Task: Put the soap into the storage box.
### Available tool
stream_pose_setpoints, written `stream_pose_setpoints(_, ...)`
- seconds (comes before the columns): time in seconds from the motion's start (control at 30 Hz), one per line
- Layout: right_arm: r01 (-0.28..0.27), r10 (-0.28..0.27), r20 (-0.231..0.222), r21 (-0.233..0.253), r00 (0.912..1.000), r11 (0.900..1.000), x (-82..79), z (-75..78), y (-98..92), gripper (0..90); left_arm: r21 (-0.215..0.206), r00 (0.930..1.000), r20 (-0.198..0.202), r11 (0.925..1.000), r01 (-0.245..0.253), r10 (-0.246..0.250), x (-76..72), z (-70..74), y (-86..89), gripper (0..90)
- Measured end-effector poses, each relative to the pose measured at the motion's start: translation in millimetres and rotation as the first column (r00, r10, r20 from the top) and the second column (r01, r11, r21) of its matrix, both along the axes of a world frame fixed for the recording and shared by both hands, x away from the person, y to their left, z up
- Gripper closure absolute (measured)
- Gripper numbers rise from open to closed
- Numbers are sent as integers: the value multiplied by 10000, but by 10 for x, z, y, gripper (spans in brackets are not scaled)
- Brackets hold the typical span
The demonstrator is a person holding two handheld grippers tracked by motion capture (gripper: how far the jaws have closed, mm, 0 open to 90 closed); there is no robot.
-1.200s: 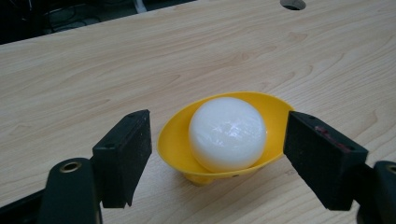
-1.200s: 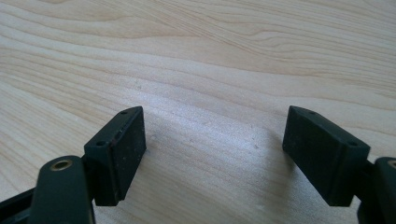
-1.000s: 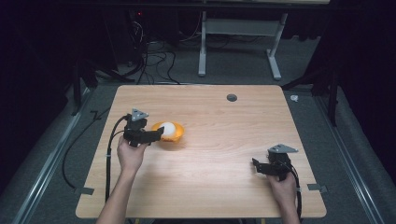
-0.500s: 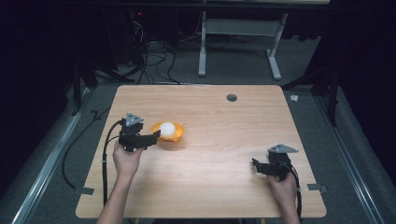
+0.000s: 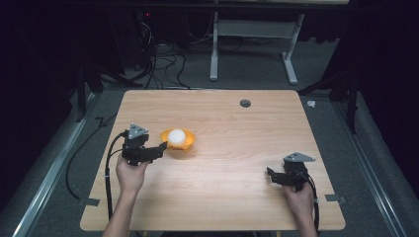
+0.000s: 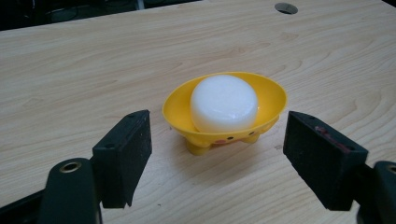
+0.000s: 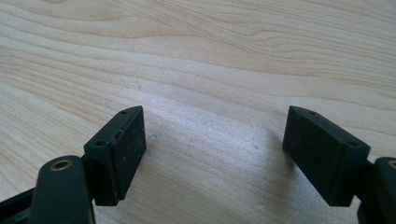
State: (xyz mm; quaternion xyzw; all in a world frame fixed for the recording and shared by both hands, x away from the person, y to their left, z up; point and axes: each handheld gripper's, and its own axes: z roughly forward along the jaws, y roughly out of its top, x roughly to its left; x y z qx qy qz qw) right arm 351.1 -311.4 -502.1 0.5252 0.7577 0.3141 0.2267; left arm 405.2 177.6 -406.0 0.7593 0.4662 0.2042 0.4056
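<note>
The left gripper (image 5: 159, 147) sits at the left of the scene, level, its jaws spread wide and pointing right. The left hand (image 5: 131, 173) grips it from the near side, forearm running to the near edge. The right gripper (image 5: 270, 173) sits near right, jaws wide apart, pointing left, held by the right hand (image 5: 298, 200).
</note>
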Motion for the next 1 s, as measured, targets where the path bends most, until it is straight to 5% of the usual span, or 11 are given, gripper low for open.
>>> stream_pose_setpoints(1.0, 28, -28, -21, 19, 10000, 10000, -1, 1, 3, 222, -163, 9992, -286, 9995, 260, -264, -287, -151, 16, 238)
